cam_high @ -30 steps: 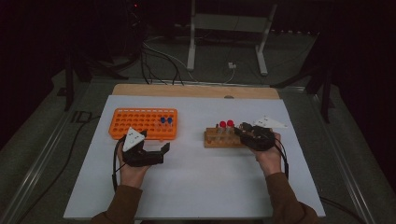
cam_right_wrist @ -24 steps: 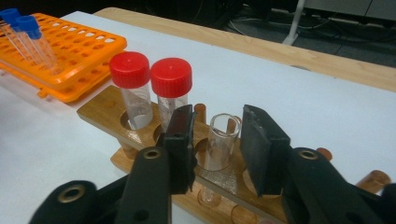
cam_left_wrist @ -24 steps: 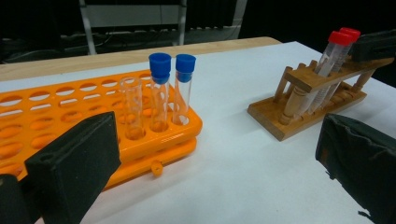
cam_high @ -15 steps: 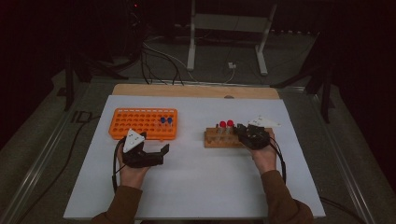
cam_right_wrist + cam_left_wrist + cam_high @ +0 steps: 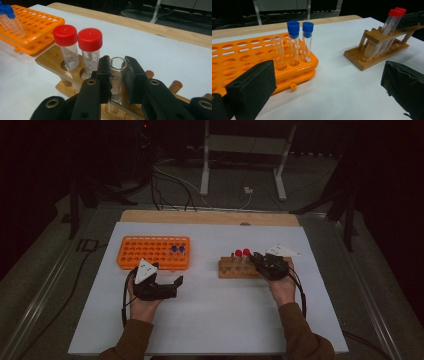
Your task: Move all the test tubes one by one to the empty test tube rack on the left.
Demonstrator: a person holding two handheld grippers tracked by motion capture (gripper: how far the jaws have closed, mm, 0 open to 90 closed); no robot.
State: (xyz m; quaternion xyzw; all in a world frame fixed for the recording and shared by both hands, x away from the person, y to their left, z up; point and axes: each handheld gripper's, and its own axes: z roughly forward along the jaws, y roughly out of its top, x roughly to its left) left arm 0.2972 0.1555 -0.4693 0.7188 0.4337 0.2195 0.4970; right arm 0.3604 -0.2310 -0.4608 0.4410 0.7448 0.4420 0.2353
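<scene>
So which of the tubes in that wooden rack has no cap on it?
The clear open-topped tube that the right gripper is clamped on. It stands beside the two red-capped tubes in the wooden rack; they keep their caps.

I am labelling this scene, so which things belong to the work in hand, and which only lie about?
In the work:
right tool, closed on the uncapped glass tube
wooden rack

Only lying about:
two red-capped tubes
orange rack
blue-capped tubes
left tool, open, holding nothing
</scene>
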